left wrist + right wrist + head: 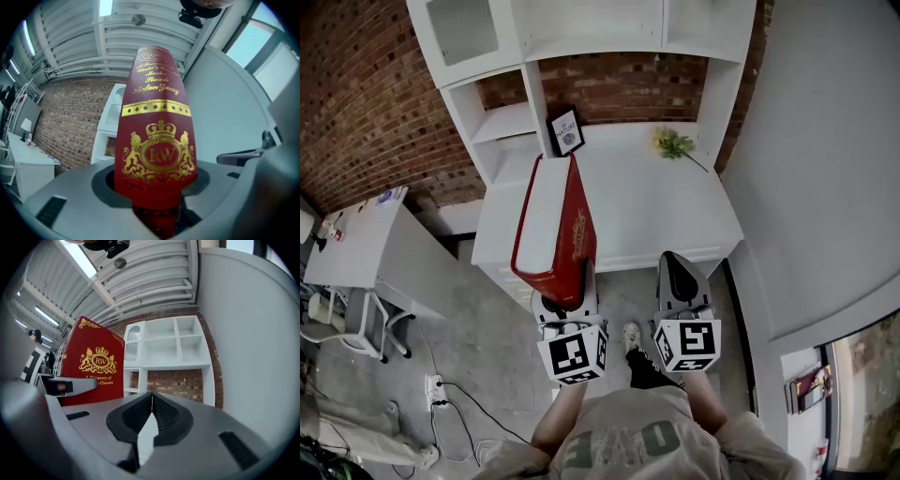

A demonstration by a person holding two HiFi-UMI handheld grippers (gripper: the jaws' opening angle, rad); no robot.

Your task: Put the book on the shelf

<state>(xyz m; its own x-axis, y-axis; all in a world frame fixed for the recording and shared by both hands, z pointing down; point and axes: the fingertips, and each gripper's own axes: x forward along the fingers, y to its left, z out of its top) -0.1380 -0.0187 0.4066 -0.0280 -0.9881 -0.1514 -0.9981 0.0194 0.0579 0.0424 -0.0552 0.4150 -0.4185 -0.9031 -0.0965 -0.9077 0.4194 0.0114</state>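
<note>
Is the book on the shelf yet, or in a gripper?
Not on it: the red book stands upright, clamped in the left gripper, in the air short of the white shelf unit.

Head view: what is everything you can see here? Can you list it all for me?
Book: one, red with gold print, upright in the left gripper, in front of the desk top.
Shelf unit: one, white, against the wall.
Desk top: one, white, below the shelves.
Picture frame: one, black, propped up at the back of the desk top.
Flower sprig: one, yellow and green, lying on the desk top, back right.
Brick wall: one, red-brown, behind the shelf unit.
Side table: one, white, far left.
Left gripper: one, grey, shut on the book.
Right gripper: one, grey, jaws together, empty.
Shirt: one, beige, bottom edge.
</note>
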